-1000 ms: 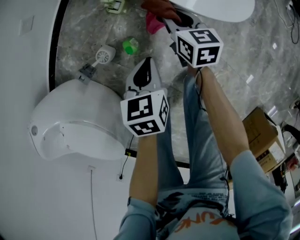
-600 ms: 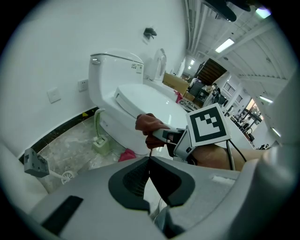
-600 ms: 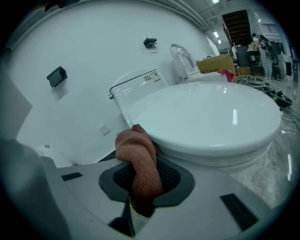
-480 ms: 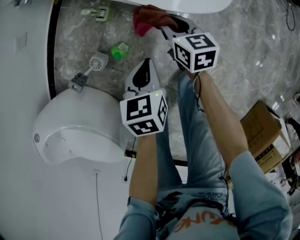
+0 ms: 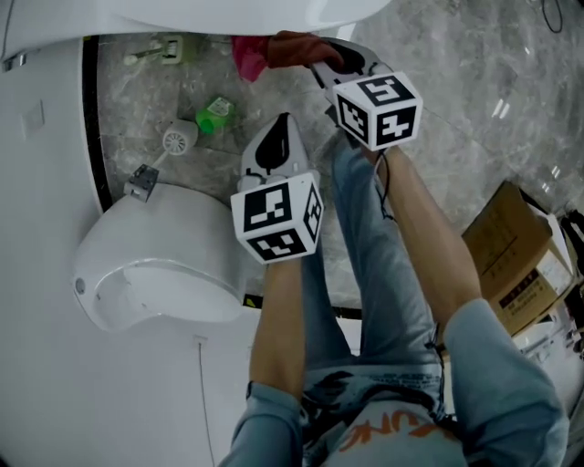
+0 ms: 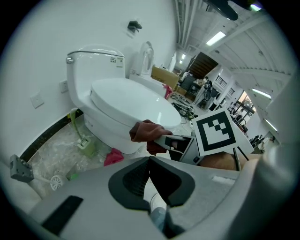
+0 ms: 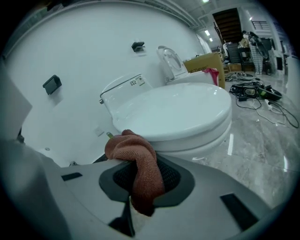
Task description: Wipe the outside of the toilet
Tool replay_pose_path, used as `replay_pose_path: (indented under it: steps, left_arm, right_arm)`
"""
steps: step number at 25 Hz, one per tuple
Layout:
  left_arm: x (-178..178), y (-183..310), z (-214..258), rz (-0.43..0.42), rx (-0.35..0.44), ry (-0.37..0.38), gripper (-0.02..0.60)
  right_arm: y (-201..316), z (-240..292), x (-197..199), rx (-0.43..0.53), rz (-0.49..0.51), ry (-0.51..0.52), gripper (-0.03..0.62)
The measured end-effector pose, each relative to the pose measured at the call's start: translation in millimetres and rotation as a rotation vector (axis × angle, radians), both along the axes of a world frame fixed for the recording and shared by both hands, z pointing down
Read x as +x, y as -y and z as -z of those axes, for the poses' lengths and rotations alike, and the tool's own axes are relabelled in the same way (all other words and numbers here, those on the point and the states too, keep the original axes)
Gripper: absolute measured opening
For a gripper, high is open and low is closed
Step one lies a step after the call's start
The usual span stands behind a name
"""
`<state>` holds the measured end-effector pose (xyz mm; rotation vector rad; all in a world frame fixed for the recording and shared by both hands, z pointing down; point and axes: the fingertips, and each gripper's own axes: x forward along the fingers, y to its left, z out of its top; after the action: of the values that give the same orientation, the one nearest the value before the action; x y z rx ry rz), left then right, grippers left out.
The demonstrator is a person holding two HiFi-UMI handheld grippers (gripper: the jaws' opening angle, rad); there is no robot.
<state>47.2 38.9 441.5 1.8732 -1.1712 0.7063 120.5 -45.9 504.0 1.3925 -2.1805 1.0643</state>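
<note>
The white toilet [image 6: 126, 103] stands with its lid down, and its bowl edge runs along the top of the head view [image 5: 228, 14]. My right gripper [image 5: 315, 50] is shut on a reddish-brown cloth [image 5: 292, 44]. The cloth [image 6: 146, 133] is held at the bowl's side just under the rim; I cannot tell whether it touches. In the right gripper view the cloth [image 7: 138, 164] hangs folded over the right gripper [image 7: 140, 173], with the toilet [image 7: 183, 112] just beyond. My left gripper [image 5: 281, 123] hovers nearer to me, shut and empty [image 6: 150, 161].
A second white fixture [image 5: 155, 264] sits on the wall at left. On the marble floor lie a toilet brush [image 5: 173, 139], a green bottle [image 5: 214, 114], a pink rag [image 5: 245, 55] and a green holder [image 5: 164, 47]. A cardboard box [image 5: 511, 255] stands at right.
The toilet's edge now spans the top of the head view instead of the top right corner. The right gripper's cloth sits lower and further left in the view. The left gripper has hardly moved.
</note>
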Motion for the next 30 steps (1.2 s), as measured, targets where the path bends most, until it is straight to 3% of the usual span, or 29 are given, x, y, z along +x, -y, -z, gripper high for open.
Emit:
replay_pose_path:
  steps: [17, 23, 30]
  left_arm:
    - [133.8, 22.5, -4.2, -0.089, -0.014, -0.029, 0.000]
    - [152.6, 27.3, 1.7, -0.106, -0.005, -0.034, 0.000]
    - [139.4, 19.8, 3.1, -0.061, 0.002, -0.061, 0.000]
  right_arm:
    - [13.3, 0.6, 150.3, -0.025, -0.046, -0.071, 0.069]
    - [35.9, 4.3, 175.5, -0.010, -0.016, -0.116, 0.067]
    - [32.6, 15.5, 190.9, -0.002, -0.107, -0.125, 0.066]
